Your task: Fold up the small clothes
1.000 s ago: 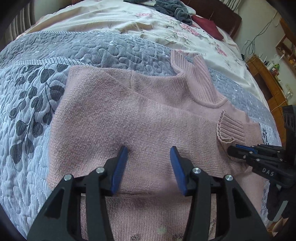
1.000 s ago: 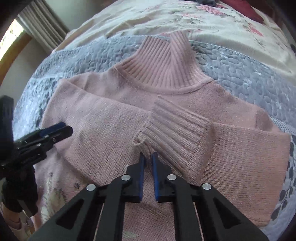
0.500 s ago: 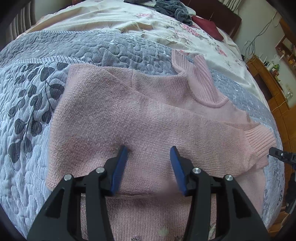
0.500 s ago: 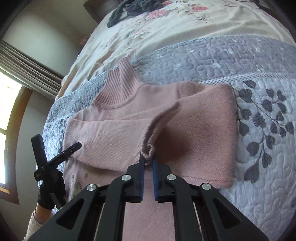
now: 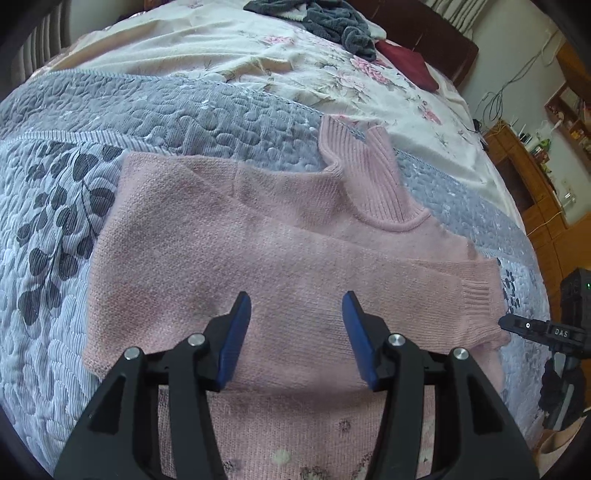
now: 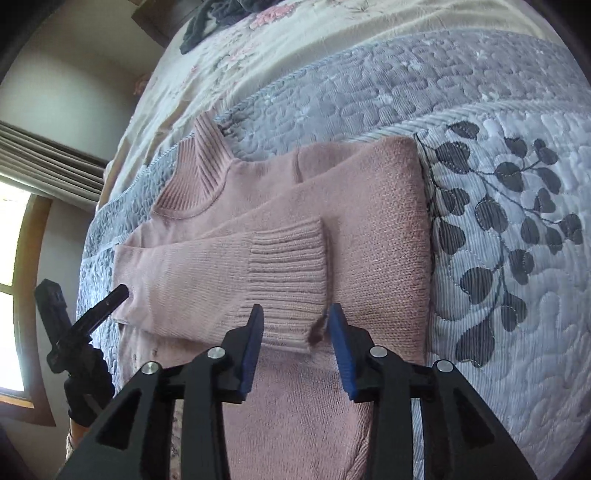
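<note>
A pink knitted sweater (image 5: 229, 266) with a ribbed turtleneck collar (image 5: 369, 177) lies flat on the bed, both sleeves folded across its chest. My left gripper (image 5: 295, 325) hovers open over the sweater's middle, holding nothing. In the right wrist view the same sweater (image 6: 384, 236) shows a ribbed cuff (image 6: 288, 280) lying on the chest. My right gripper (image 6: 295, 332) stands open just at the near edge of that cuff, which lies loose. The right gripper also shows at the right edge of the left wrist view as a black tool (image 5: 546, 328).
The sweater rests on a grey-blue quilted bedspread (image 5: 177, 114) with dark leaf prints (image 6: 517, 229). Behind lies a cream floral cover (image 5: 303, 62) with dark clothes (image 5: 332, 22) and a red cloth (image 5: 406, 62). A wooden cabinet (image 5: 535, 177) stands right of the bed.
My right gripper carried the sleeve cuff across the sweater's chest, laid it down and opened. The left gripper stayed open over the sweater's middle.
</note>
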A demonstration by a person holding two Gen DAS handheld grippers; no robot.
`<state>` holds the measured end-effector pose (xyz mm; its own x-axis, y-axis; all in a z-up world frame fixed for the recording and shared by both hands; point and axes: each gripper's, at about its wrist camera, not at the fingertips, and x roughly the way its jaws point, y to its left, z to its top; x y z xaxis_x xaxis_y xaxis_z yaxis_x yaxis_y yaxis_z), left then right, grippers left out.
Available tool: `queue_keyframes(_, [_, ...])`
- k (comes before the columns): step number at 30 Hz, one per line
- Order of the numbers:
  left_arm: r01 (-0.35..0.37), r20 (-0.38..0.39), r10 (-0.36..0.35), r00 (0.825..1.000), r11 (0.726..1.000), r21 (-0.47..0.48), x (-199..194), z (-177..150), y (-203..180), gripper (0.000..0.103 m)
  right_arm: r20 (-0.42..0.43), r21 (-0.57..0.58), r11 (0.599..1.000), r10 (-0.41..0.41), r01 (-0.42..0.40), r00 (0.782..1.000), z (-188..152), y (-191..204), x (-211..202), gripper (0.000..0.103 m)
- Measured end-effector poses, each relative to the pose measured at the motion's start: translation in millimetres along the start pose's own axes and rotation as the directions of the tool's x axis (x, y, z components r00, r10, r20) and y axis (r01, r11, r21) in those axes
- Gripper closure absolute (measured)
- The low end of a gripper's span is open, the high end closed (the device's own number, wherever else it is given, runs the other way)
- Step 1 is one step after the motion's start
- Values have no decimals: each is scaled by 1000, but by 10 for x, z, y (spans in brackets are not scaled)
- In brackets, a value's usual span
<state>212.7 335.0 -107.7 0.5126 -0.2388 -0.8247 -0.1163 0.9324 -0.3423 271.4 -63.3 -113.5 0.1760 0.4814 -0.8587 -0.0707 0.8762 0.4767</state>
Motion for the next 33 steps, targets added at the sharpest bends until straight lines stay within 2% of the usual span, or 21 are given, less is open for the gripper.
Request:
queue_keyframes(3, [-41, -7, 42, 999, 995, 89, 58, -30, -166, 48, -23, 17, 1000, 14, -13, 1000, 15, -42, 137, 66])
queue_keyframes(7, [-80, -39, 86, 996, 987, 138, 212, -88, -184, 48, -11, -20, 999, 26, -26, 1000, -14, -3, 117, 89])
queue_keyframes(10, [-70, -43, 77, 996, 988, 140, 261, -125, -111, 48, 31, -57, 998, 42, -40, 999, -58, 36, -45, 93])
queue_keyframes(12, [-65, -42, 72, 997, 987, 147, 267, -142, -97, 48, 32, -77, 997, -2, 5, 999, -81, 34, -67, 93])
queue_keyframes(15, [-72, -44, 80, 996, 984, 162, 294, -157, -97, 48, -14, -86, 994, -73, 72, 997, -107, -41, 88, 96])
queue_keyframes(18, [-70, -42, 78, 996, 984, 166, 308, -159, -91, 48, -25, -73, 996, -57, 55, 998, -109, -101, 152, 97])
queue_keyframes(24, [-76, -48, 87, 995, 977, 198, 335, -159, -118, 47, -36, -112, 991, -80, 75, 996, -89, -43, 123, 96])
queue_keyframes(28, [-74, -72, 90, 993, 977, 198, 271, -32, -178, 47, 42, -148, 976, -153, 157, 987, 76, 85, -47, 88])
queue_keyframes(30, [-78, -41, 88, 995, 975, 209, 197, 131, -223, 44, 74, -162, 978, -124, 135, 989, 263, 197, -97, 85])
queue_keyframes(32, [-98, 5, 100, 995, 970, 222, 156, 353, -266, 36, 71, -173, 981, -71, 82, 995, 493, 346, -56, 78])
queue_keyframes(33, [-108, 21, 106, 994, 969, 223, 161, 473, -277, 36, 67, -183, 981, -49, 61, 997, 607, 431, -14, 75])
